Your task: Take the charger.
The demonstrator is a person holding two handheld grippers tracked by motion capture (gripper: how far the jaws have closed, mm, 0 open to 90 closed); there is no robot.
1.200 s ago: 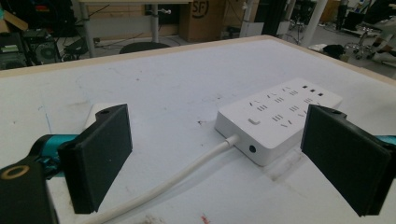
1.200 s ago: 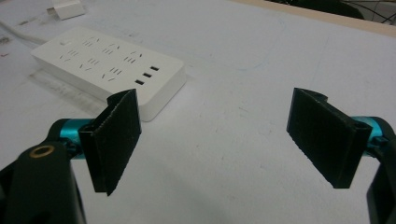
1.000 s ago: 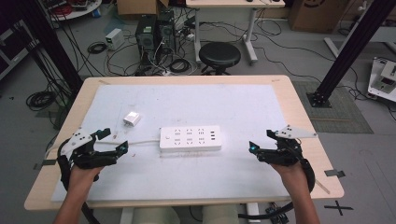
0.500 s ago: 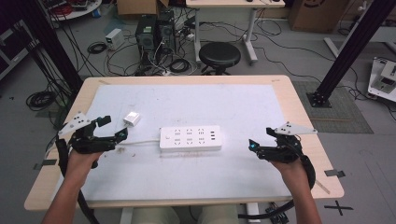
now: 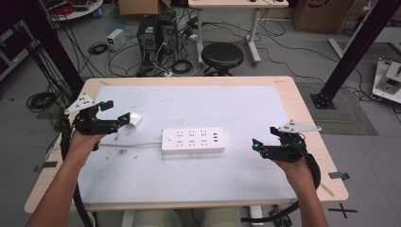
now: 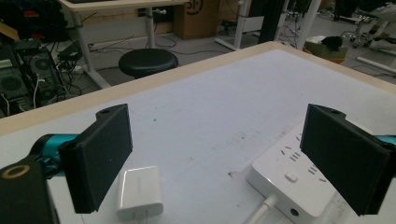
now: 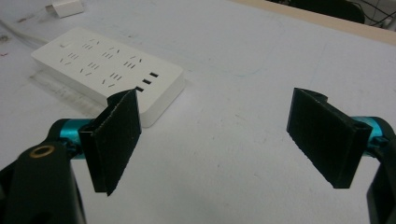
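Unmarked white charger by left gripper, power strip unlabelled

The white rectangular power strip lies about mid-table, a bit toward the near edge of the pale wooden table, long side running left to right. Its white cord trails off toward the left edge. The small white plastic charger block sits left of the strip and a little farther back, near the left edge. A round black stool stands behind the far edge.
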